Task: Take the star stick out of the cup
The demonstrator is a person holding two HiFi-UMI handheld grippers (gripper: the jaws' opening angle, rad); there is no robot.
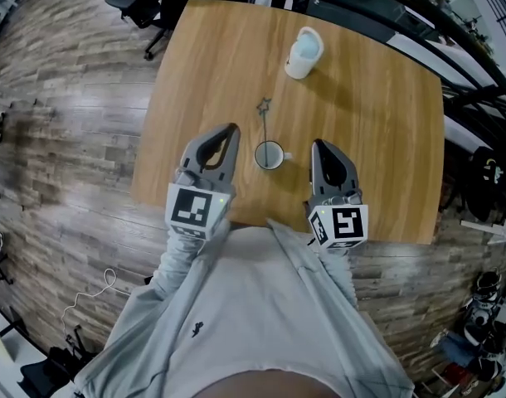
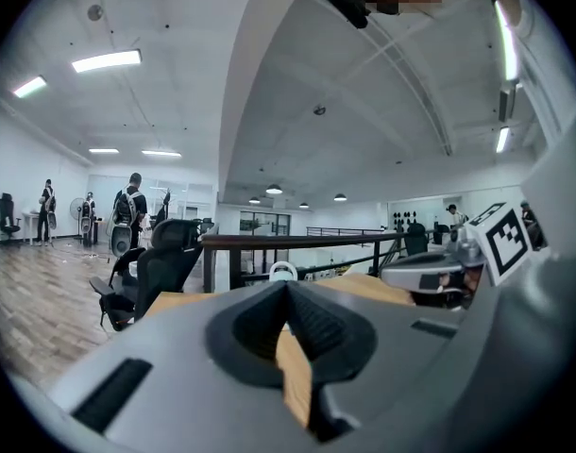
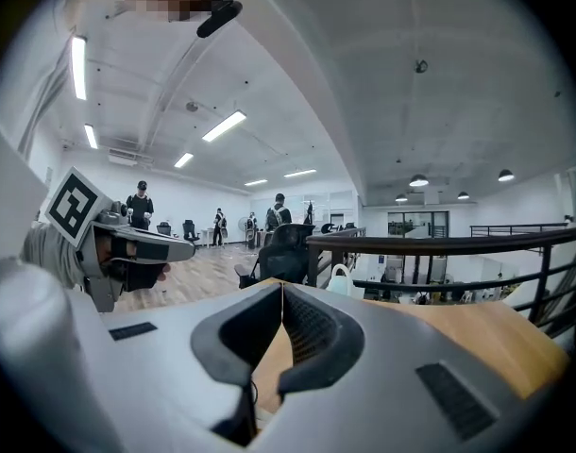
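Right gripper point(image 1: 321, 146) is closed and empty, just to the right of the cup point(image 1: 269, 154). Left gripper point(image 1: 230, 131) is closed on nothing too, just to the left of the cup. The star stick point(image 1: 265, 121) stands in the cup and leans toward its far side. To do this step well, I think one gripper should open, take the thin stick above the cup rim and lift along its line. The other can steady the cup on the worktop point(image 1: 377, 139).
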